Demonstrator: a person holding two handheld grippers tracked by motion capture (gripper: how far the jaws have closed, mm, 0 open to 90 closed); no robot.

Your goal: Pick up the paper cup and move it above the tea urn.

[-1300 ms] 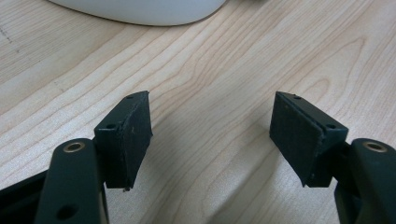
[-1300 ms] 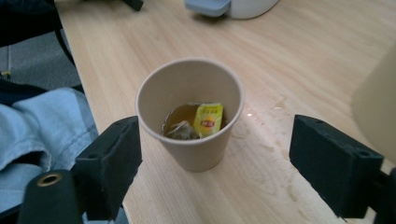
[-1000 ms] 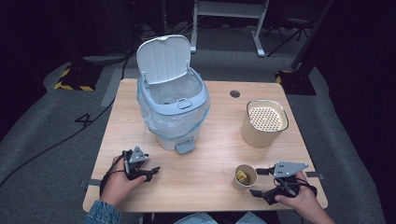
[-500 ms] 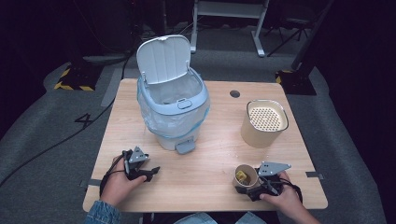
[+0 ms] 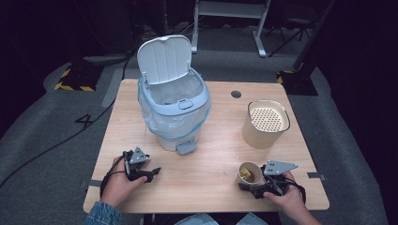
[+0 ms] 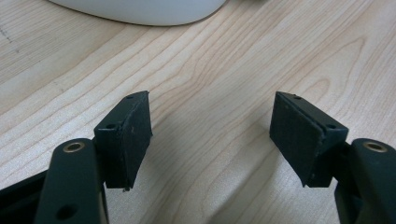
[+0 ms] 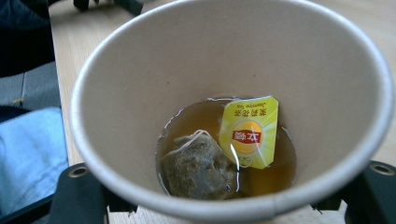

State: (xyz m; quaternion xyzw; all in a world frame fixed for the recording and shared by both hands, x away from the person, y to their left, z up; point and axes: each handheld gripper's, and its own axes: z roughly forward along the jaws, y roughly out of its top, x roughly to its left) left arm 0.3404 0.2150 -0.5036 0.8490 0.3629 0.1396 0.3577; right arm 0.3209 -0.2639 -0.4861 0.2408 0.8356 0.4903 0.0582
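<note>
Open-lidded bin [image 5: 173, 110] and beige strainer pot [image 5: 265, 123] on wooden table [image 5: 211, 154].

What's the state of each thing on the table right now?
Bin: lid up, bag lined, upright.
Strainer pot: upright, perforated insert on top, untouched.
Cup: upright, a little tea, wet teabag and yellow tag inside.
Right gripper: jaws either side of the cup, contact hidden.
Left gripper: jaws open, nothing between them, over the table.
</note>
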